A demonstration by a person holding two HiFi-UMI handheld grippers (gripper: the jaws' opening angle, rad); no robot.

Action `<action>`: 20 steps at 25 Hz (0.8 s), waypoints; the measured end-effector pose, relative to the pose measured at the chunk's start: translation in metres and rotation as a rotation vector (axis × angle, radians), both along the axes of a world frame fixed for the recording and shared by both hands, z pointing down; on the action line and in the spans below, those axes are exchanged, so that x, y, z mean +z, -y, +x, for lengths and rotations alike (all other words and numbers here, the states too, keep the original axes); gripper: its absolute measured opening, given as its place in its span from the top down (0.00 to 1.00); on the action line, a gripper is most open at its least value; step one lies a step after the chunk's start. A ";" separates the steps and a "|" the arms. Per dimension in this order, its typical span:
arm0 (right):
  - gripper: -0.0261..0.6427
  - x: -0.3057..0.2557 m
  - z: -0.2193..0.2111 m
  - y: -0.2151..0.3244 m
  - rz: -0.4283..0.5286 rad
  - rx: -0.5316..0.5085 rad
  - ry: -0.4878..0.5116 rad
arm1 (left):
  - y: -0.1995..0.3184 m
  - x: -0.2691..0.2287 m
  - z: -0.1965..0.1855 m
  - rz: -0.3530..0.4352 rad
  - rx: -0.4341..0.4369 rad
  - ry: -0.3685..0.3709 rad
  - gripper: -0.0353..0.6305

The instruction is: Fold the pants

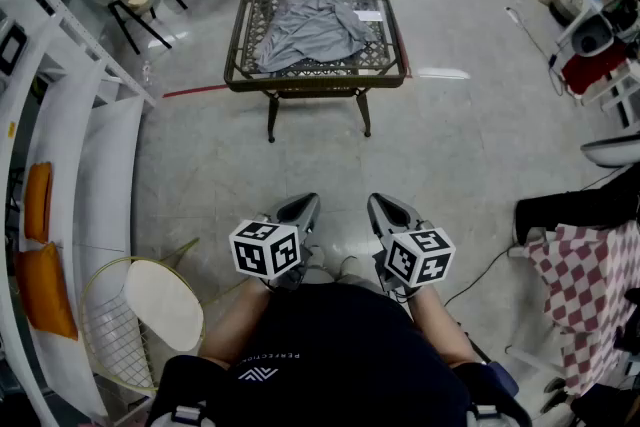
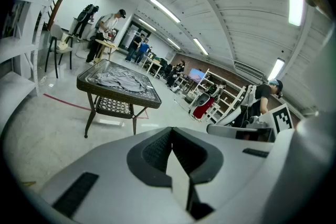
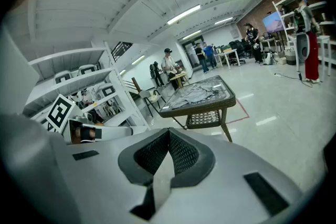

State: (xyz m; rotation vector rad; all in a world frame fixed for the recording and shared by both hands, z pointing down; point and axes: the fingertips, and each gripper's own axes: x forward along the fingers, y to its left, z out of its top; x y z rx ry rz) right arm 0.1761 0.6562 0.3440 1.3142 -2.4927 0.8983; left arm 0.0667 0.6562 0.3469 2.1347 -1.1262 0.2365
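Observation:
Grey pants (image 1: pixel 310 30) lie crumpled on a glass-topped wicker table (image 1: pixel 246 80) well ahead of me across the floor. In the left gripper view the pants (image 2: pixel 121 80) show on the table (image 2: pixel 86 81), and in the right gripper view the pants (image 3: pixel 198 93) lie on the same table (image 3: pixel 228 101). My left gripper (image 1: pixel 302 208) and right gripper (image 1: pixel 383 206) are held side by side close to my body, far short of the table. Both are shut with nothing between their jaws.
White shelving (image 1: pixel 70 135) with orange cushions runs along the left. A round wire chair (image 1: pixel 150 315) stands at my near left. A checked cloth (image 1: pixel 590 285) lies at the right. People stand at tables in the background (image 2: pixel 107 34). Bare floor lies between me and the table.

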 end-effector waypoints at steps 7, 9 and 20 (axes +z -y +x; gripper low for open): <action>0.91 0.000 -0.003 0.008 0.007 0.001 -0.003 | 0.006 -0.001 -0.003 0.009 0.002 0.000 0.93; 0.91 0.001 -0.003 0.009 0.002 0.004 -0.004 | 0.008 0.000 -0.004 0.006 0.001 0.000 0.93; 0.91 0.002 -0.017 0.022 -0.028 0.039 0.058 | 0.021 0.002 -0.022 0.016 0.004 -0.003 0.93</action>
